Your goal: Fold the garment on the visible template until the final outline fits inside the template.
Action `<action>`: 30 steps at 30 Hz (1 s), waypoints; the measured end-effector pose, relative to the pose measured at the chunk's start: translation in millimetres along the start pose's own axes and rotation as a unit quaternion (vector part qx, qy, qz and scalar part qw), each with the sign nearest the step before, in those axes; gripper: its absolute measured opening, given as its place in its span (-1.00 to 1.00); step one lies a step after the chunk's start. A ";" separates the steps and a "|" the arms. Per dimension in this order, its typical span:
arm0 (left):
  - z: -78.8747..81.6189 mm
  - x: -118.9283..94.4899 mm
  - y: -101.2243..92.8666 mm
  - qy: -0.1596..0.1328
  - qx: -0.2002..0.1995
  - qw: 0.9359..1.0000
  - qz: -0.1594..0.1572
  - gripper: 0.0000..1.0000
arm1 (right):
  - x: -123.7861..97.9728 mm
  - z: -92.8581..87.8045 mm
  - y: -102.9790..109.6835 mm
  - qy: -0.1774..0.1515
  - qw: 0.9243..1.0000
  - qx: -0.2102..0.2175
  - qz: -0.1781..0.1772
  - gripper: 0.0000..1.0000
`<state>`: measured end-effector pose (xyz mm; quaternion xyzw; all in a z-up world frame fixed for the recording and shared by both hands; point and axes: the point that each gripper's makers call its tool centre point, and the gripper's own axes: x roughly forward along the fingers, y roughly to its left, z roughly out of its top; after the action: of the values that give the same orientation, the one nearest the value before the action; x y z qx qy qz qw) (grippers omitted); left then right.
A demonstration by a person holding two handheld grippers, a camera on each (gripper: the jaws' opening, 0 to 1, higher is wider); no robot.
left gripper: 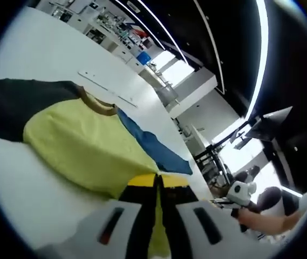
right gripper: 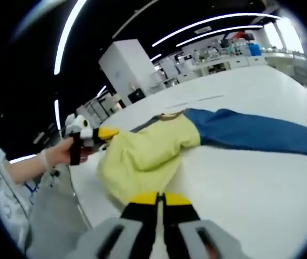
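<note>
A white table (right gripper: pixel 261 178) is shown spread beneath both tools, serving as the flat bed on which the garment (left gripper: pixel 88 145) is laid out for folding. No marked template outline can be made out on the table surface in either view.

The garment, a shirt with a yellow body, one dark sleeve (left gripper: pixel 18 105) and one blue sleeve (right gripper: pixel 250 132), is seen just ahead of the jaws in both views. In the left gripper view the yellow body lies directly beyond the jaw tips, with the dark sleeve extended away to the left and the blue sleeve trailing off to the right. The brown collar (left gripper: pixel 99 105) lies at the far edge of the body. In the right gripper view the yellow body is bunched and raised close in front of the jaws, which suggests that an edge is being lifted over for a fold, while the blue sleeve is left flat on the table, well off to the right.

The left gripper (left gripper: pixel 157 186) is shown with its yellow-tipped jaws pressed together on yellow cloth, presumably so that the hem can be carried. It also appears in the right gripper view (right gripper: pixel 107 133), held in a hand (right gripper: pixel 61 151) at the near edge of the garment.

The right gripper (right gripper: pixel 160 200) is shown with jaws brought together; whether cloth is pinched between them cannot be told.
</note>
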<state>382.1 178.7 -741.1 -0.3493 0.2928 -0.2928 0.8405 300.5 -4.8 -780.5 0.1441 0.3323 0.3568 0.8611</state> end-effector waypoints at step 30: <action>7.8 88.6 38.5 -0.001 -0.088 0.995 0.056 -1.00 | 3.3 46.0 -72.7 -0.116 0.980 0.150 -0.065 -1.00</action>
<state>456.9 142.7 -791.3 -0.4056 0.3352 -0.2182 0.8219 371.0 -54.1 -783.5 0.2900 0.2882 0.2271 0.8839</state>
